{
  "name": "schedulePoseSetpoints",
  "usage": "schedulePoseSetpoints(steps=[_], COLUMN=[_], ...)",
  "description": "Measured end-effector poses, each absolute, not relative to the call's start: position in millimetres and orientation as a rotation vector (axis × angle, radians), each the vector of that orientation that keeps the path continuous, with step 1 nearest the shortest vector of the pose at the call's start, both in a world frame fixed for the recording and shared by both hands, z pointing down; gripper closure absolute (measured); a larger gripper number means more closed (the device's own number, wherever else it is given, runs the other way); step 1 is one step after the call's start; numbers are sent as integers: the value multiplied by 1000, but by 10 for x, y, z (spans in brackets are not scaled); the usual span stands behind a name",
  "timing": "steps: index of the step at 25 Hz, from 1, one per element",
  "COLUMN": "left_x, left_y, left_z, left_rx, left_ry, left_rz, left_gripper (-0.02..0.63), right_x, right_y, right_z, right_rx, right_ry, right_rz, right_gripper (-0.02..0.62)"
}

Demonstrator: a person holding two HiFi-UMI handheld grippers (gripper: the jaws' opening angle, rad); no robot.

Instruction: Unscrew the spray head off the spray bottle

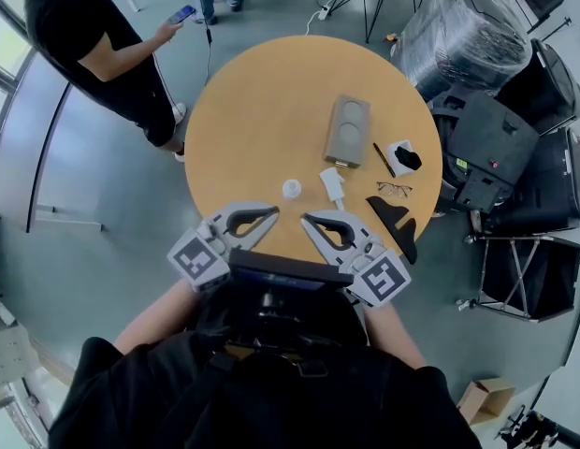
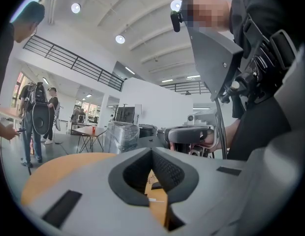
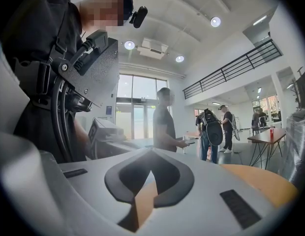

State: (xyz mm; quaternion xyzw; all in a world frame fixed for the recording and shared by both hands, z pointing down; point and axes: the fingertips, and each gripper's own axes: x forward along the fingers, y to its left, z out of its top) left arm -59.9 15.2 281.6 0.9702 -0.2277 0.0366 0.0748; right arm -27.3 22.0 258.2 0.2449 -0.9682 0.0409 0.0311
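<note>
— Spray bottle (image 1: 291, 188), the small white round plastic one: where's it at, and why aren't you on it?

— It's upright on the round tan wooden table (image 1: 243, 101), near the front edge, just ahead of my grippers. From above I only see a white ring, so I can't tell if the neck is open. The white plastic spray head (image 1: 333, 186) lies on its side just to the right of it, apart from it. So I reckon the unscrewing is done, or this is the pause before a reset.

— Grippers?

— The grey left gripper (image 1: 273, 212) and grey right gripper (image 1: 308, 219) hover over the near edge, tips angled toward each other. Both have their jaws pressed together w/ nothing between them. I judge that as a parked pose: hands in close, clear of the bottle so nothing gets knocked.

— Count, pls.

— 2 grippers, 1 bottle, 1 spray head. The rest sits to the right, away from the work spot:
- 1 flat grey rectangular case (image 1: 347, 129)
- 1 dark pen (image 1: 384, 160)
- 1 pair of thin-framed glasses (image 1: 394, 189)
- 1 small white box (image 1: 396, 148) w/ a black item on it
- 1 black wedge-shaped piece (image 1: 398, 223)

There's also 1 bystander in a black tee (image 1: 84, 40) off the table's left, holding a phone.
</note>
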Motion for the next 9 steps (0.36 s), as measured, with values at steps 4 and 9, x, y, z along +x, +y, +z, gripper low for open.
schedulePoseSetpoints(steps=[4,9], left_x=[-593,-574], left_y=[150,136], left_z=[2833,2863], left_rx=[2920,2931], left_ry=[-685,-688], left_rz=[120,126], left_gripper=[604,604], right_x=[-260,-252], right_y=[206,161], right_z=[2609,2657], right_rx=[757,756], right_ry=[-2975,-2971], right_rz=[140,136], right_gripper=[600,600])
